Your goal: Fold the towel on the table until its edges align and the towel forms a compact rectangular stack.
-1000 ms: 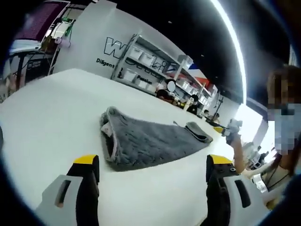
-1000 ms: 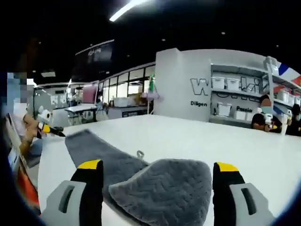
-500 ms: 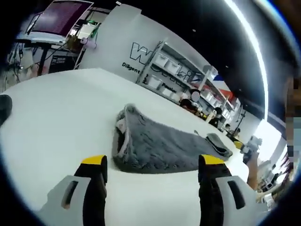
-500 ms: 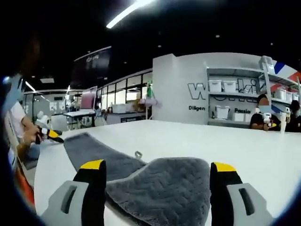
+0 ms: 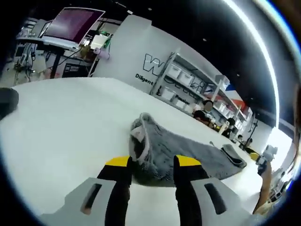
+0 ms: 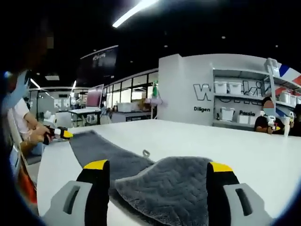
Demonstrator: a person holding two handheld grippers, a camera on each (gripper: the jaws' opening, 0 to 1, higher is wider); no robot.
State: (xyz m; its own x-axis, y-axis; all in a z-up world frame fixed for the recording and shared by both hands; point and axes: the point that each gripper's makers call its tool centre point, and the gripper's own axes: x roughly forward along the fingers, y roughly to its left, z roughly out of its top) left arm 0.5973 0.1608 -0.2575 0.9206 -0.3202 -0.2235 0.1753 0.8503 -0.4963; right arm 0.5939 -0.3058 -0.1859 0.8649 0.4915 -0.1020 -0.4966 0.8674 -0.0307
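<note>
In the left gripper view, the left gripper [image 5: 151, 165] has its yellow-tipped jaws drawn narrow around the bunched near end of the gray towel [image 5: 183, 150], with the fabric filling the gap between them; whether they actually pinch it cannot be told for sure, though the cloth sits squarely in the gap. From there the towel runs away across the white desk [image 5: 66, 117] as a long strip with a quilted, wavy texture, its near end humped up and showing a paler underside at the fold. At its far end a small flap is doubled over.

In the right gripper view, the right gripper [image 6: 157, 181] stands with its jaws wide apart, one on each side of the folded-over rounded end of the towel [image 6: 164, 186], with clear space between each jaw and the cloth. Beyond that flap the flat single layer stretches toward the far left corner of the desk [image 6: 225, 146], and a small hanging loop [image 6: 146, 152] lies on the towel's edge just past the flap. At the far end of the strip, the left gripper's yellow tip and a person's hand [image 6: 40, 134] holding it sit at the desk edge.

Behind the desk stand a white wall with dark lettering [image 6: 221, 89] and shelving with white bins [image 5: 188, 80]. A monitor on a stand [image 5: 75, 23] is at the back, and seated people are at a far table.
</note>
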